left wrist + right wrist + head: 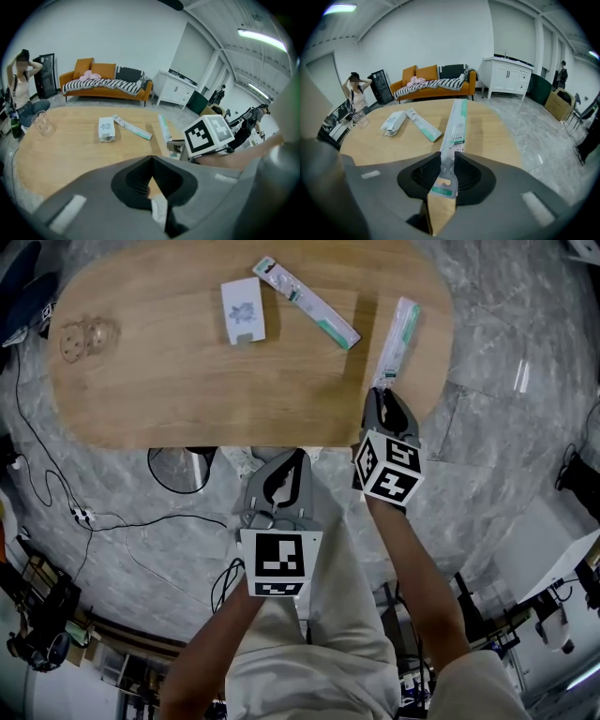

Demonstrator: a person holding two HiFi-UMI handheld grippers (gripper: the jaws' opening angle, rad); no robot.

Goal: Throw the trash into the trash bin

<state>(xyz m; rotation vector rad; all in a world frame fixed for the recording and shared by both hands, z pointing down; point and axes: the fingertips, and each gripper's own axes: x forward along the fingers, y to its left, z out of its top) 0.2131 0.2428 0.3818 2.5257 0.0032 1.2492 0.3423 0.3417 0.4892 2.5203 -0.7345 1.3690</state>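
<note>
Right gripper point(444, 161) fingers narrow, clamped on the near end of the long sealed pack point(457, 122); the pack's long axis runs straight out ahead of the fingers, far end over the worktop point(169, 399). Left gripper point(298, 457) fingers together, nothing between them, off the worktop's near edge. Dark-rimmed round bin point(178, 472), likely the trash bin, sits under that edge, near the left fingers and well to the left of the right fingers. White box point(243, 310) and second long pack point(307, 303) lie far ahead of both, untouched

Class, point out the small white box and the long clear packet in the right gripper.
Small white cardboard box point(243, 310): head view, top face.
Long clear plastic packet point(457, 122): right gripper view, mid-length.
</note>
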